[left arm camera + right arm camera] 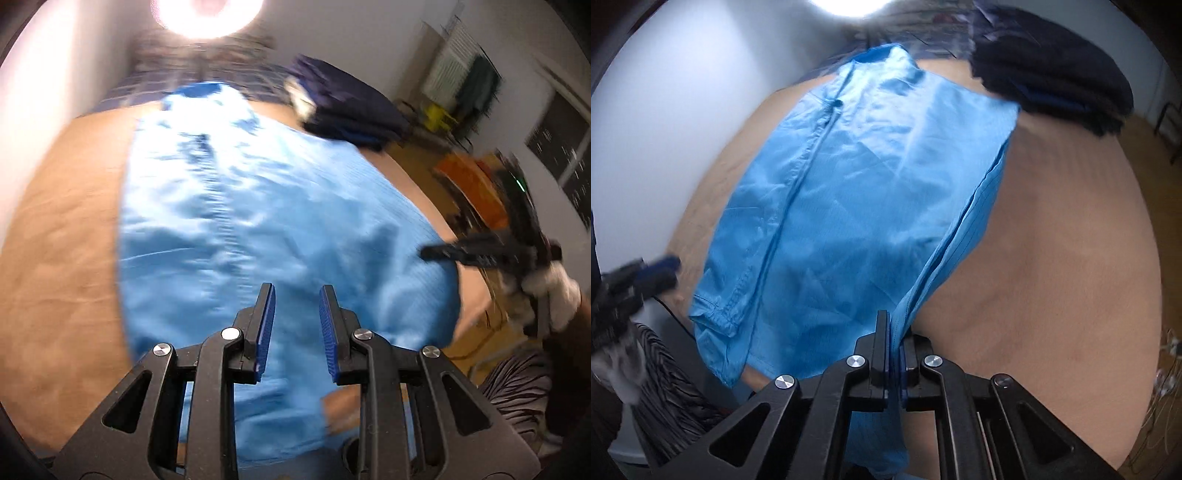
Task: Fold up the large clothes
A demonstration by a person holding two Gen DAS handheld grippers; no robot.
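Left wrist: left gripper [297, 314] jaws apart, blurred — right gripper [894, 345] jaws pinch blue garment [849, 192] edge.

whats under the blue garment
The blue garment lies on a tan bed cover, which shows all around it. Anything beneath the cloth itself is hidden.
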